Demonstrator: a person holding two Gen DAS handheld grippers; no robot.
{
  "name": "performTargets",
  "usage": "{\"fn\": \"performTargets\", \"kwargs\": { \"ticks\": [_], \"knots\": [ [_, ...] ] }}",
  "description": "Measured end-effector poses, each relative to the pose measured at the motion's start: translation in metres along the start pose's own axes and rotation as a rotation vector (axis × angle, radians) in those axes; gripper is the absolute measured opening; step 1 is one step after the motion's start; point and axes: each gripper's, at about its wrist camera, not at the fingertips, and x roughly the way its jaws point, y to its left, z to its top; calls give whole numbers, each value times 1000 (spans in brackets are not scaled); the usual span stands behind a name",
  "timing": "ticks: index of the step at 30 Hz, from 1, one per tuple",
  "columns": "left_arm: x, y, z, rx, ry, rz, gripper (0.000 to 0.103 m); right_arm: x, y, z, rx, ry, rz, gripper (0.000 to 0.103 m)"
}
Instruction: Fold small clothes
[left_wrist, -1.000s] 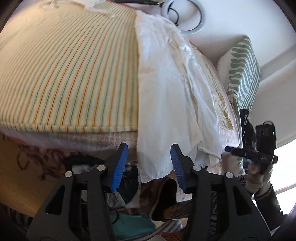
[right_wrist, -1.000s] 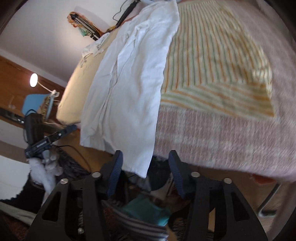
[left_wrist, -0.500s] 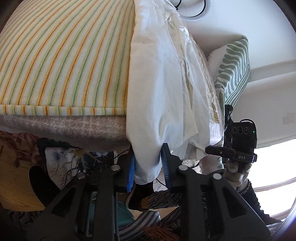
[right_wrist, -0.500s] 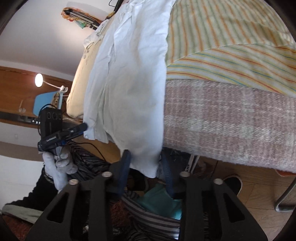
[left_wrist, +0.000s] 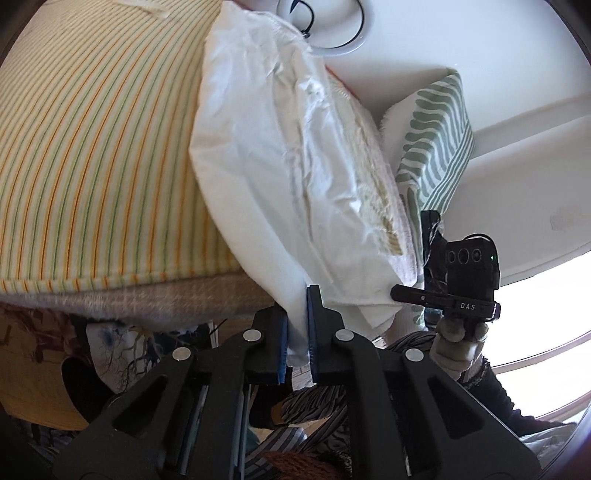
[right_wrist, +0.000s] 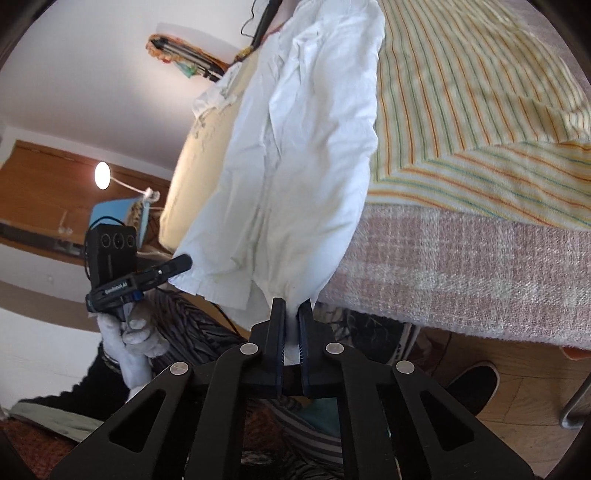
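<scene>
A white garment (left_wrist: 273, 155) lies lengthwise on the bed, its near end hanging over the bed edge. My left gripper (left_wrist: 296, 295) is shut on one near corner of it. In the right wrist view the same white garment (right_wrist: 295, 166) runs away up the bed, and my right gripper (right_wrist: 291, 306) is shut on its other near corner. Both corners are lifted off the bed edge. The right gripper shows in the left wrist view (left_wrist: 402, 293), and the left gripper shows in the right wrist view (right_wrist: 181, 263), each at the hem.
The bed carries a striped yellow-green cover (left_wrist: 92, 147) over a pinkish woven blanket (right_wrist: 480, 266). A green-and-white patterned pillow (left_wrist: 436, 140) stands at the bed's side. Below lie a wooden floor, a black shoe (right_wrist: 476, 384) and the person's striped clothing.
Both grippers closed from open onto the garment's hanging near corners and lifted them, bunching the near end of the cloth.
</scene>
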Motion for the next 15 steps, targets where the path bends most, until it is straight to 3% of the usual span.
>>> {"fn": "performTargets", "kwargs": {
  "ticks": [8, 15],
  "knots": [
    [-7, -6, 33, -8, -63, -43, 7, -20, 10, 27, 11, -119, 56, 5],
    [-4, -8, 73, 15, -118, -25, 7, -21, 8, 62, 44, -195, 31, 5]
  ]
}}
